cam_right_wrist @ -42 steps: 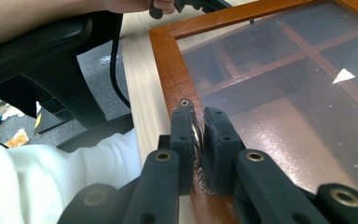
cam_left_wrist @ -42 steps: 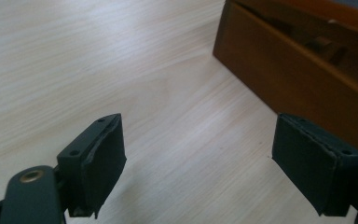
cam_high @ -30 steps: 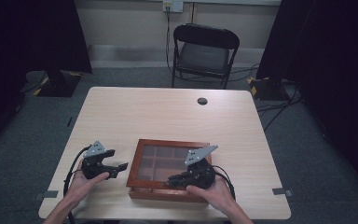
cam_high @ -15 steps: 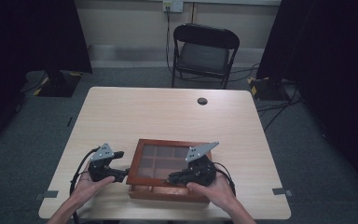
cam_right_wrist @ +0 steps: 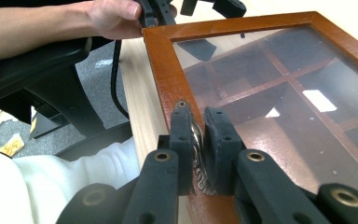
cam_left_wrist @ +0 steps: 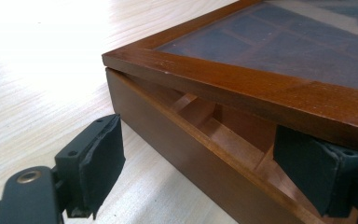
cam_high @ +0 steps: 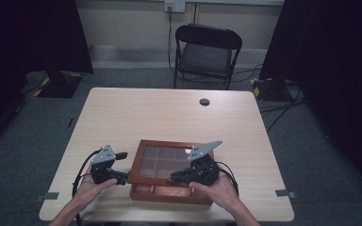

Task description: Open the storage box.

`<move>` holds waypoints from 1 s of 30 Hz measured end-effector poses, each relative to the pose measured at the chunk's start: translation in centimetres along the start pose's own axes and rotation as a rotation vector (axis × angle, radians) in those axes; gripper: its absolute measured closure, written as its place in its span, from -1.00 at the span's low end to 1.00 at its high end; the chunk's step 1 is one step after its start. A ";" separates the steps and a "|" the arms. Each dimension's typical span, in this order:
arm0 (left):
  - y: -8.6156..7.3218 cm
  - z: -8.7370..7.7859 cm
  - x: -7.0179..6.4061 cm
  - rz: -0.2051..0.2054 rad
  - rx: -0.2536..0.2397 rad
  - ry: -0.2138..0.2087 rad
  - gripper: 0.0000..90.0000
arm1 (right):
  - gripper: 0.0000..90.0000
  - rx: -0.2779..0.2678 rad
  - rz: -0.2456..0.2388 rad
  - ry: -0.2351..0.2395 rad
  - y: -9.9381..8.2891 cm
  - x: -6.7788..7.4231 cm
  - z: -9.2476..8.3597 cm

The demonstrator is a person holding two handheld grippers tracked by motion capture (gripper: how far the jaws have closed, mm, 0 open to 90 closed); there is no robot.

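Two grippers work the wooden box that sits near your edge of the desk. Your right gripper has its fingers closed on the small metal latch at the front rim of the glass-paned lid; the lid stands lifted a little off the base, with the dividers visible in the gap in the left gripper view. Your left gripper sits at the box's left front corner with its fingers spread wide, one outside the base wall, the other just under the raised lid edge. A folding chair stands beyond the far side of the desk, and a small dark disc lies near the far edge.
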State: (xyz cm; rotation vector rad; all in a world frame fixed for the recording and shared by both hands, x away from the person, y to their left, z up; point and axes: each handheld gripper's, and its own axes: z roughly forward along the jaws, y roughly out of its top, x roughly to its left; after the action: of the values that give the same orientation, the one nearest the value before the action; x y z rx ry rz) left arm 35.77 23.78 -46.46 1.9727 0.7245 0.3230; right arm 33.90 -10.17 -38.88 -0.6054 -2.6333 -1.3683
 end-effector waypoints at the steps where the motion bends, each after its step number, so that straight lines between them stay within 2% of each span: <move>1: 0.0 0.1 -0.1 0.009 0.006 0.001 -0.62 | 0.81 -0.004 0.000 0.000 -0.1 0.0 0.0; 2: 0.0 0.1 -0.1 0.009 0.006 0.001 -0.62 | 0.81 -0.004 0.000 0.000 -0.1 0.0 0.0; 3: 0.0 0.0 -0.1 0.011 0.008 0.002 -0.62 | 0.70 -0.002 -0.001 -0.004 -0.2 0.0 0.0; 4: 0.0 0.0 -0.1 0.011 0.008 0.003 -0.61 | 0.45 -0.015 0.024 0.006 -0.4 -0.2 -0.1; 7: 0.0 -0.1 -0.1 0.012 0.000 0.004 -0.61 | 0.17 -0.054 0.035 -0.013 -0.8 -0.2 -0.9; 10: 0.1 -0.1 -0.1 0.005 -0.010 0.004 -0.61 | 0.01 -0.083 0.057 -0.049 -1.5 -0.4 -2.2; 12: 0.1 -0.1 -0.1 0.008 -0.010 0.004 -0.61 | -0.03 -0.085 0.065 -0.060 -1.7 -0.5 -2.5; 13: 0.2 -0.2 -0.1 0.002 -0.021 0.003 -0.60 | -0.12 -0.081 0.090 -0.072 -2.1 -0.8 -3.2; 17: 0.5 -0.4 -0.1 0.011 -0.035 0.012 -0.59 | -0.26 -0.114 0.098 -0.086 -2.8 -1.2 -4.0; 18: 0.5 -0.4 -0.1 -0.001 -0.052 0.012 -0.59 | -0.31 -0.131 0.101 -0.088 -3.0 -1.3 -4.2; 19: 0.7 -0.5 0.0 -0.011 -0.061 0.008 -0.59 | -0.43 -0.151 0.102 -0.115 -3.3 -1.4 -4.5; 23: 0.9 -0.4 -0.1 -0.026 -0.072 -0.002 -0.59 | -0.47 -0.170 0.108 -0.130 -3.7 -1.5 -4.9; 26: 1.4 -0.2 -0.2 -0.020 -0.079 0.001 -0.63 | -0.55 -0.184 0.099 -0.173 -4.1 -1.4 -5.4; 30: 1.8 -0.2 -0.3 -0.029 -0.093 0.001 -0.64 | -0.57 -0.193 0.092 -0.196 -4.3 -1.5 -5.9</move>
State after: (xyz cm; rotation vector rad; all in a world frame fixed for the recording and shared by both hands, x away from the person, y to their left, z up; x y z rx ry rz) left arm 36.08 23.16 -44.76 1.8729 0.7254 0.3349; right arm 33.07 -17.52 -39.09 -0.9162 -2.5965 -1.6237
